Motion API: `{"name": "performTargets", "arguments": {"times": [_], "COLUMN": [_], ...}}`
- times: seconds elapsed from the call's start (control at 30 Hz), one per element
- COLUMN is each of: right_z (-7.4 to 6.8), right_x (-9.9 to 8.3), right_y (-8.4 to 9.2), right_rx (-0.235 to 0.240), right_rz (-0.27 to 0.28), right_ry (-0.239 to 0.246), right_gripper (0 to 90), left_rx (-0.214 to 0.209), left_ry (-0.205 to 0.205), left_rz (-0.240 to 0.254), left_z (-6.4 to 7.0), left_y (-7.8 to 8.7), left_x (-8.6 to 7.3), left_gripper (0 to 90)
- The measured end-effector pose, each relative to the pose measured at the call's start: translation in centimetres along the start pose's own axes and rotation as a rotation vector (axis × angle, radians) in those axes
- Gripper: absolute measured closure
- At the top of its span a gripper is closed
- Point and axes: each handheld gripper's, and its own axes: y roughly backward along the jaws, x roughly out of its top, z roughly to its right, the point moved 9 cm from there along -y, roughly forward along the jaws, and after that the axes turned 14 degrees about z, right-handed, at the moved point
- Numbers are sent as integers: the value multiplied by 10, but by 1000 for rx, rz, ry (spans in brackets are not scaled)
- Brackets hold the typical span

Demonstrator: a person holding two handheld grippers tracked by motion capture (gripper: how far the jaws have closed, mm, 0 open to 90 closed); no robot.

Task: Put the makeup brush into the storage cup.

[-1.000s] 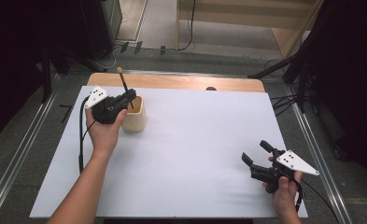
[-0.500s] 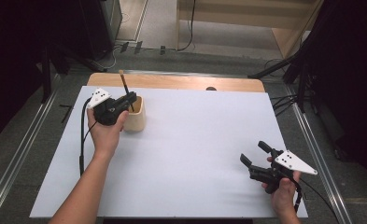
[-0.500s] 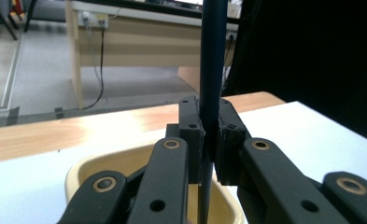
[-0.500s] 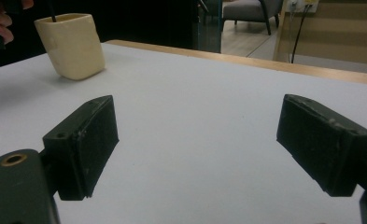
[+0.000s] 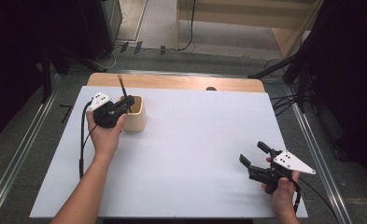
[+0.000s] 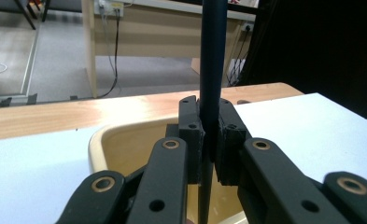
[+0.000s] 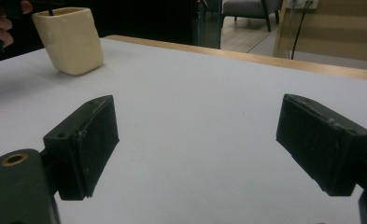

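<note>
Left claw (image 5: pixel 125 103) clamped on a thin dark stick (image 5: pixel 122 86), probably a brush or pen; the upper end stands above the claw, the lower end is inside the cream cup (image 5: pixel 137 122). The cup sits near the far left corner of the white surface (image 5: pixel 195 140), just in front of the claw.

Left gripper view: pads pinch the stick (image 6: pixel 212 70) at mid-shaft, nearly upright, over the cup's mouth (image 6: pixel 125 140). The grip is narrow, on a smooth round shaft.

Risks, as judged:
- The stick could pivot or slide between the pads, then drop skewed against the rim.
- The cup looks light; a sideways drag of the stick against its inner wall could tip it or push it toward the surface's edge.
- Claw body close to the rim; a bump could shift the cup.

Right claw (image 5: pixel 256 154) at near right, jaws spread wide with nothing between them, well apart from the cup (image 7: pixel 71 39). It gives the cup no bracing.
</note>
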Motion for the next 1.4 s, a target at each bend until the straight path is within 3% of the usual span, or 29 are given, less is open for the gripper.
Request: {"name": "performTargets", "arguments": {"times": [0.33, 0.87, 0.97, 1.1, 1.23, 1.3, 1.37, 1.4], "right_z": [1, 2, 2, 2, 2, 2, 2, 2], "right_x": [-1, -1, -1, -1, 0, 0, 0, 0], "right_y": [0, 0, 0, 0, 0, 0, 0, 0], "right_rx": [-5, -7, -7, -8, -8, -8, -10, -9], "right_rz": [-3, -4, -4, -4, -4, -4, -3, -3], "right_ry": [2, 3, 3, 3, 4, 3, 4, 3], "right_gripper": [132, 132, 132, 132, 132, 133, 132, 132], "left_rx": [37, 2, -27, -56, -88, -148, -134, -138], "left_ry": [-33, -5, -5, -38, -62, -44, -65, -54], "left_rz": [-20, -24, -13, 12, 16, 10, 16, 21], "left_z": [-1, 2, 7, 14, 22, 25, 23, 22], "left_y": [0, 3, 6, 13, 20, 26, 31, 34], "left_x": [-4, -4, -1, 9, 17, 17, 18, 19], "left_gripper": [837, 661, 564, 413, 121, 4, 0, 0]}}
